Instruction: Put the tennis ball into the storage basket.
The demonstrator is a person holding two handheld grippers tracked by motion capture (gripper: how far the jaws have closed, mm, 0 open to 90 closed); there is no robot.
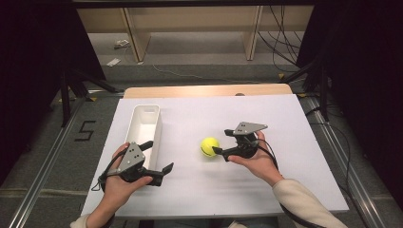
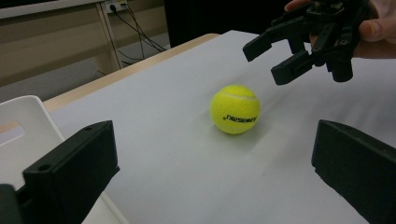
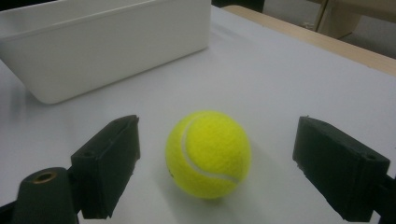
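Resting on the table, yellow-green tennis ball between wide-open, empty right claw

Tennis ball fuzzy felt; bin smooth white plastic; jaws matt blk plastic.

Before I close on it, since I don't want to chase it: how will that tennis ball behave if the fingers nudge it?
The tennis ball is round and sits free on the flat white table, so an off-centre nudge would likely roll it. Its fuzzy felt should grip well. The right gripper is open around it, so a centred squeeze probably holds.
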